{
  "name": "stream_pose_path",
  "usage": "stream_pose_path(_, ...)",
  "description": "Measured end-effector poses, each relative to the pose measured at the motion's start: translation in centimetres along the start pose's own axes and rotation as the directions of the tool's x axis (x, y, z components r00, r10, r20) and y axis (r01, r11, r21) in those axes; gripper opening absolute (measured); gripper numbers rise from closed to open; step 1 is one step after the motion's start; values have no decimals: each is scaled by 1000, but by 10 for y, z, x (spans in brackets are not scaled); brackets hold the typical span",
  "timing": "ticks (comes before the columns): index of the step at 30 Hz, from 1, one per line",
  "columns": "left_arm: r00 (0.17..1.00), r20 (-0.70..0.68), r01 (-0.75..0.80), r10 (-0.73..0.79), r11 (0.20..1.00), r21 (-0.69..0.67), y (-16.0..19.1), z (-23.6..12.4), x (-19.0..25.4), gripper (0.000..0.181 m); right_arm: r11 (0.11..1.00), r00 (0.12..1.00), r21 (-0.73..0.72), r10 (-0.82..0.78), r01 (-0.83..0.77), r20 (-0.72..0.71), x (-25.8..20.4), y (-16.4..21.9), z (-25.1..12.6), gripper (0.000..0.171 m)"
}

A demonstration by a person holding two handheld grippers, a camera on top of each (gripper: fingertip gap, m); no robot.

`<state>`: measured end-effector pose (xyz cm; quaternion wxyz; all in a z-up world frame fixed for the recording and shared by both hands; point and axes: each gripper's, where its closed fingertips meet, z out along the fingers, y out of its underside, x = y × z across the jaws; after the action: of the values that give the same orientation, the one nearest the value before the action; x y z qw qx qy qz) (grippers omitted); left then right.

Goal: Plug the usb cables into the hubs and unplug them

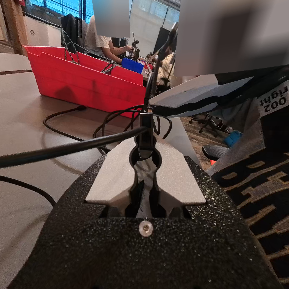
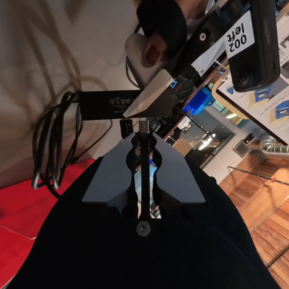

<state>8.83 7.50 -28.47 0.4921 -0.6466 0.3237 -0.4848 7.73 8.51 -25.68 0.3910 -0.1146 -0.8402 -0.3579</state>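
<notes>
In the left wrist view my left gripper [image 1: 145, 139] is shut on a slim black USB hub [image 1: 145, 125], held on edge above the table; the hub's thick black cable [image 1: 62, 148] trails off left. My right gripper [image 1: 150, 107] comes in from the right, shut on a black USB plug [image 1: 147, 110]. In the right wrist view my right gripper [image 2: 144, 134] holds that plug, and its metal tip [image 2: 143, 125] sits just short of the hub [image 2: 106, 104], a small gap apart. The left gripper [image 2: 127, 115] clamps the hub. Another black plug [image 2: 126, 129] sits in the hub beside it.
A red bin [image 1: 87, 84] with cables stands on the beige table [image 1: 23, 125] behind the hub. Loose black cables [image 1: 65, 129] loop on the table; a coiled bundle [image 2: 53, 140] hangs from the hub. The table's edge [image 1: 181, 133] is at the right. People work at a far table.
</notes>
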Motion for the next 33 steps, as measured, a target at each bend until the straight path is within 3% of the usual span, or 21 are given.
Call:
stream_pose_path(14, 1000, -26, -5, 5, 1000, 3, -1, 2, 3, 8, 998, 999, 58, 0, -3, 49, -1, -4, 0, 14)
stream_pose_path(20, 999, -46, 2, -2, 1000, 7, -1, 2, 4, 8, 993, 992, 58, -105, 101, 67, -2, -5, -2, 13)
stream_pose_path(33, 997, -32, -64, 65, 998, 28, -4, 2, 6, 9, 997, 991, 76, 21, -31, 130, 1, -5, -3, 14)
